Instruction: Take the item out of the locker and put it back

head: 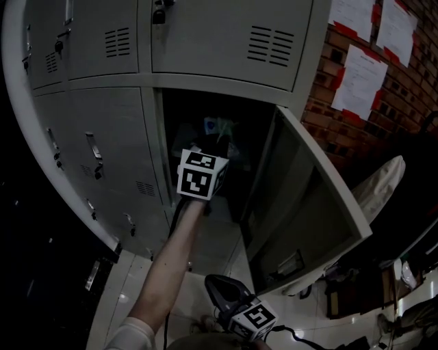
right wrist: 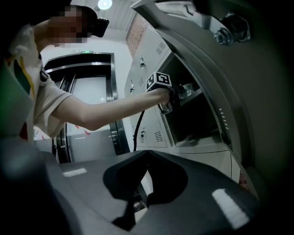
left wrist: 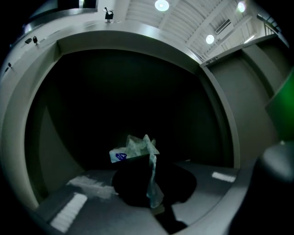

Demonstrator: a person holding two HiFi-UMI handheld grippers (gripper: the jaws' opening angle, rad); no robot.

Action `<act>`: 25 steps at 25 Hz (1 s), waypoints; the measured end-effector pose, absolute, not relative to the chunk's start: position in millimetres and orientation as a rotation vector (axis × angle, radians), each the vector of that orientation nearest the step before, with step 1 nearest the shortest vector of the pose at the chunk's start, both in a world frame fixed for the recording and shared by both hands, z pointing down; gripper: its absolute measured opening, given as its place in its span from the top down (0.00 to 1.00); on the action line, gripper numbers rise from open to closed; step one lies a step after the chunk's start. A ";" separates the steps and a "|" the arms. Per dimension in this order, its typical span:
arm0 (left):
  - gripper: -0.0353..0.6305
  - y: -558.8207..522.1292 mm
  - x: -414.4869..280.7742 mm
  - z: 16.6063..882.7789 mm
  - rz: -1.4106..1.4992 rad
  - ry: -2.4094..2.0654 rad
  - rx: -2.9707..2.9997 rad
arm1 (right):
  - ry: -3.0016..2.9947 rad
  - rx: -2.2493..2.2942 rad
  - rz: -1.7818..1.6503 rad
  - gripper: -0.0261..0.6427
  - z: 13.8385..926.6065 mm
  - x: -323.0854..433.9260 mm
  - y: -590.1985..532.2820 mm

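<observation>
Grey steel locker [head: 226, 83] is standing with its door [head: 308, 198] swung open in the head view, and the left gripper [head: 213, 145] is reaching inside. In the left gripper view, its jaws are pinching a crumpled pale packet [left wrist: 133, 149] inside the dark compartment. In the right gripper view, the right gripper [right wrist: 147, 154] is hanging outside the locker, its jaws pressing together on nothing.

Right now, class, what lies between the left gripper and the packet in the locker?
Nothing: in the left gripper view, the left gripper is shut on the packet.

Red brick wall [head: 318, 119] at right, white paper notices [head: 365, 78] taped to it, round ceiling lights [left wrist: 161, 5], steel lift doors [right wrist: 87, 105] behind.
</observation>
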State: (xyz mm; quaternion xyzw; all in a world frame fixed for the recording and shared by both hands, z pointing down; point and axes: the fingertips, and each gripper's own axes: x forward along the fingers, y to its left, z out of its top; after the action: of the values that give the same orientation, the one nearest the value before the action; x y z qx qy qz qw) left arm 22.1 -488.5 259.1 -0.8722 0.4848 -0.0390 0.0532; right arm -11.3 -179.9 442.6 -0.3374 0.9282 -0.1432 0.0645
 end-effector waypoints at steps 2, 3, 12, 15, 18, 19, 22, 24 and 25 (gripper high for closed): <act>0.94 -484.7 16.9 256.3 -0.080 1.482 -2.648 | 2.803 -1.009 -0.440 0.96 442.9 -12.6 -179.0; 0.94 -479.9 13.9 253.8 -0.055 1.482 -2.648 | 2.805 -1.003 -0.442 0.96 442.8 -13.5 -178.5; 0.94 -315.4 -52.3 244.2 0.360 1.383 -2.628 | 2.826 -0.905 -0.432 0.96 436.8 -29.2 -176.9; 0.94 -239.3 -96.1 260.5 0.501 1.428 -2.597 | 2.850 -0.834 -0.438 0.96 434.6 -41.6 -171.5; 0.94 -174.0 -139.9 282.7 0.604 1.554 -2.539 | 2.853 -0.745 -0.408 0.96 420.9 -56.3 -163.5; 0.94 -156.6 -153.1 289.8 0.614 1.617 -2.500 | 2.849 -0.722 -0.415 0.96 418.5 -60.0 -161.2; 0.94 -122.3 -180.1 307.6 0.599 1.777 -2.376 | 2.863 -0.673 -0.411 0.96 418.3 -70.1 -158.0; 0.94 -110.3 -188.2 317.3 0.593 1.841 -2.328 | 2.872 -0.656 -0.401 0.96 420.0 -74.6 -157.2; 0.94 -105.8 -190.4 320.4 0.593 1.860 -2.314 | 2.877 -0.640 -0.392 0.96 418.2 -77.4 -155.8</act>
State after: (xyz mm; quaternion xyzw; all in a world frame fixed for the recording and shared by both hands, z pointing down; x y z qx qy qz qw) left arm -190.4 -105.8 320.4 -0.7631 0.6134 0.1955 0.0569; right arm -77.4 -155.8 418.2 -0.2146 0.9642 -0.1313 0.0840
